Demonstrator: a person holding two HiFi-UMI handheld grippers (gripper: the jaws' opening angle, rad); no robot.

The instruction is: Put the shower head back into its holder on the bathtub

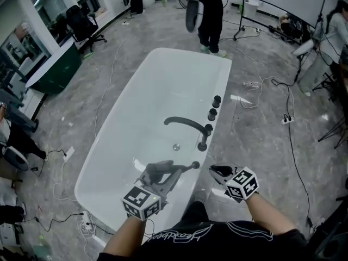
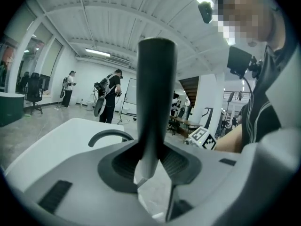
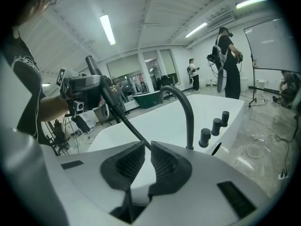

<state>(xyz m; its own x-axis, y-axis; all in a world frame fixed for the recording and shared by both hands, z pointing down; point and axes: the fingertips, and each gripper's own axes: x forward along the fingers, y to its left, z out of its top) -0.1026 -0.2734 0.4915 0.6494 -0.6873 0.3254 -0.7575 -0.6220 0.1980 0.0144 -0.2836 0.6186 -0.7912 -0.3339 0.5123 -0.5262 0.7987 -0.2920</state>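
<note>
The person wears a black short-sleeved shirt (image 1: 217, 238) with thin white script and line art across the chest, at the bottom of the frame. The left tool (image 1: 161, 172) and right tool (image 1: 216, 171) are pale grey plastic with dark ribbed pads (image 3: 128, 163), each carrying a cube of black-and-white square markers (image 1: 142, 202).

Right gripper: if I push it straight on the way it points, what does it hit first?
The thin black shower hose, which already sits pinched at the right gripper's jaw tips. Past that, likely the white bathtub's inner wall, just left of the curved black faucet; depth is unclear.
</note>
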